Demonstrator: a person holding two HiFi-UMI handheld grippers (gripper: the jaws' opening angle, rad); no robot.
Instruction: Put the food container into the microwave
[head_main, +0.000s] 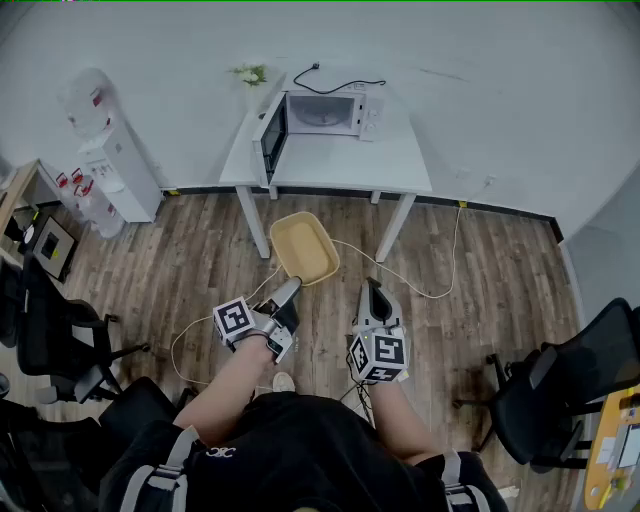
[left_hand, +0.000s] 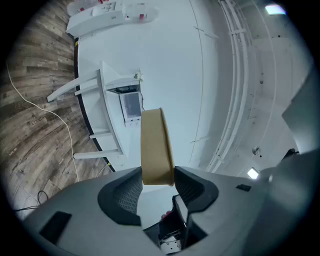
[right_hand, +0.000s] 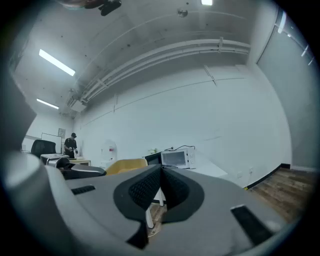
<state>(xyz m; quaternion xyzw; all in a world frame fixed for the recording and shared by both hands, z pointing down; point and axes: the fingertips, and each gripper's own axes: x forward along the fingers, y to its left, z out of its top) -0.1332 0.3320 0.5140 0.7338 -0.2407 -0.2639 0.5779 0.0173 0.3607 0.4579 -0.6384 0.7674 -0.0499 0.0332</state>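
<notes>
A tan food container (head_main: 303, 247) hangs above the wood floor, short of the table, with my left gripper (head_main: 286, 293) shut on its near rim. In the left gripper view the container (left_hand: 156, 147) shows edge-on between the jaws. The white microwave (head_main: 330, 113) stands on the white table (head_main: 400, 160), and its door (head_main: 271, 137) is swung open to the left. My right gripper (head_main: 378, 300) is shut and empty, to the right of the container. From the right gripper view, the microwave (right_hand: 176, 158) and the container (right_hand: 125, 165) lie ahead beyond the closed jaws.
A water dispenser (head_main: 112, 160) stands left of the table. Black office chairs (head_main: 55, 330) sit at the left, another chair (head_main: 560, 390) at the right. A white cable (head_main: 420, 285) runs over the floor under the table. A small plant (head_main: 250, 74) sits at the table's back left corner.
</notes>
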